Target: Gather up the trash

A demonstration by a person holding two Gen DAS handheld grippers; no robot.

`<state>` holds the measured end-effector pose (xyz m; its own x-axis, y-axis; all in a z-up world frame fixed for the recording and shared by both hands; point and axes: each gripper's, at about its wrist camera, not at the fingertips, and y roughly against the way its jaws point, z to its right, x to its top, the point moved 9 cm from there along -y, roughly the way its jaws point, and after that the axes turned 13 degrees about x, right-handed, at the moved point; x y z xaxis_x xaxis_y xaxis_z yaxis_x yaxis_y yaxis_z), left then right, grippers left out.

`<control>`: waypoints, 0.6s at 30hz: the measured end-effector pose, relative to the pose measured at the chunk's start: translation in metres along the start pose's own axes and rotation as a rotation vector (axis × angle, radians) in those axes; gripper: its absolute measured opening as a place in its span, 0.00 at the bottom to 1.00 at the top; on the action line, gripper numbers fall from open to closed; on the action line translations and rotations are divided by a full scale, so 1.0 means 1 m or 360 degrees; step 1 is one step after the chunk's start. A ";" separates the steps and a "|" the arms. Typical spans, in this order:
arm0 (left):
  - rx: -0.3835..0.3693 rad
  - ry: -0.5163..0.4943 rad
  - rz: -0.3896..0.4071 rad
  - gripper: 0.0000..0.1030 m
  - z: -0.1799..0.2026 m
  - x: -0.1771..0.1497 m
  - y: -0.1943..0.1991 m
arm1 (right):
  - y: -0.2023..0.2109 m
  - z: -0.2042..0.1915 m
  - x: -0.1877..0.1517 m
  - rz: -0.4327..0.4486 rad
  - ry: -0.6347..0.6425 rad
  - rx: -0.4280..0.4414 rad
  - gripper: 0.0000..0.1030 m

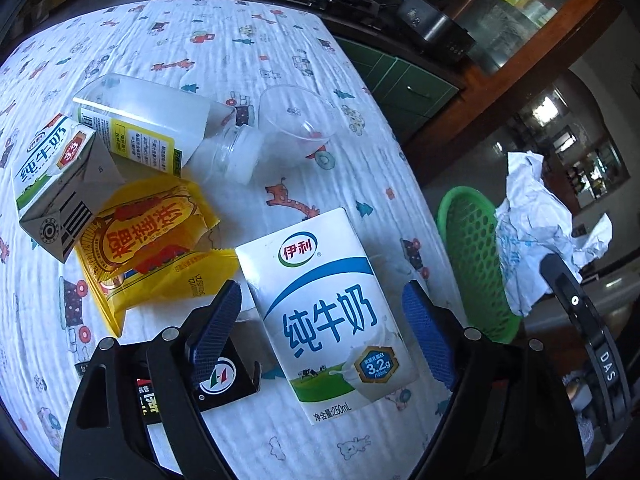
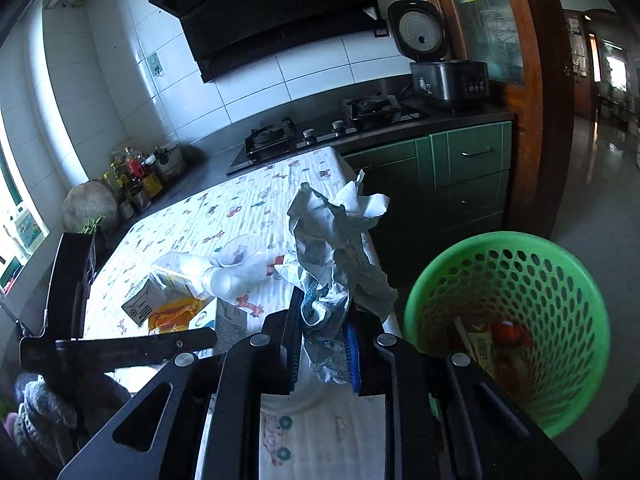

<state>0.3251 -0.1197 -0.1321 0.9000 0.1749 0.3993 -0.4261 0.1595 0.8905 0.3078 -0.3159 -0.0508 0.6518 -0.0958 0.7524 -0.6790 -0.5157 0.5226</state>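
Beside the green basket [image 2: 508,256], right gripper [image 2: 326,344] jaws clamping crumpled paper [image 2: 340,248]; left gripper [image 1: 322,312] jaws spread around milk carton [image 1: 324,312].

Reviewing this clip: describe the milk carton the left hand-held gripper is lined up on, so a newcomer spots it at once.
On the cartoon-print tablecloth, find the corner nearest the green basket. The milk carton lies flat there, face up, between the open fingers of the left hand-held gripper. Unlike the other milk carton beside the yellow wrapper, it shows its full blue-lettered front.
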 end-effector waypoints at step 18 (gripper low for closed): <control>0.0062 -0.0009 -0.0033 0.66 0.015 -0.009 -0.013 | 0.047 0.051 -0.020 0.0045 -0.0099 -0.0166 0.18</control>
<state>0.3241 -0.1377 -0.1435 0.9093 0.1664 0.3815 -0.4032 0.1250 0.9065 0.2799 -0.3820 -0.0618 0.6493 -0.1635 0.7428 -0.7269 -0.4207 0.5428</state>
